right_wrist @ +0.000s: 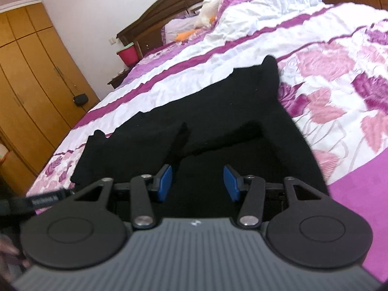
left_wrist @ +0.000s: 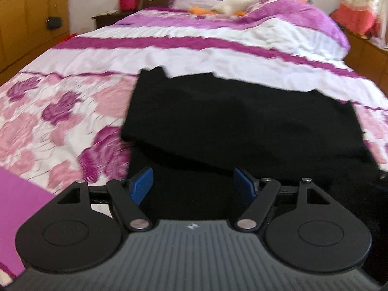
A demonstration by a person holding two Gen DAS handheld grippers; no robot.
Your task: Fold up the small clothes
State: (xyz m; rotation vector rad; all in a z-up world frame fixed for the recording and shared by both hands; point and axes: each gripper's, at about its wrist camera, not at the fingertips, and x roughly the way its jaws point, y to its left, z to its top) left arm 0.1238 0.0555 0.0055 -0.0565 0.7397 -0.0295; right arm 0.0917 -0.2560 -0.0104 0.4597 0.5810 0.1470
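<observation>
**Both Grippers Standing Open Over A Half-Folded Black Garment**

The jaws of the left gripper (left_wrist: pixel 192 184) are standing wide apart with nothing pressed between the blue pads (left_wrist: pixel 141 185); only dark cloth is lying beneath the gap. The right gripper (right_wrist: pixel 197 183) is also gaping, a little narrower, its pads clear of the fabric as far as the blur allows.

The black garment (left_wrist: pixel 230 121) is lying on the floral bedspread (left_wrist: pixel 60 111), spreading from 12 o'clock out toward 2 o'clock of the left gripper. In the right wrist view it is running from 10 o'clock to 1 o'clock, with 1 flap already doubled over and a ridge showing at 12 o'clock.

The likely trouble: black on black is hiding the edges, so a pinch could be catching 2 layers instead of 1, dragging the finished fold open. The soft quilt could also be bunching into the jaws along with the cloth.

Both grippers are pointing downward at a slant toward the headboard (right_wrist: pixel 155 21), the left steeper, each hovering low at the garment's near edge.
</observation>
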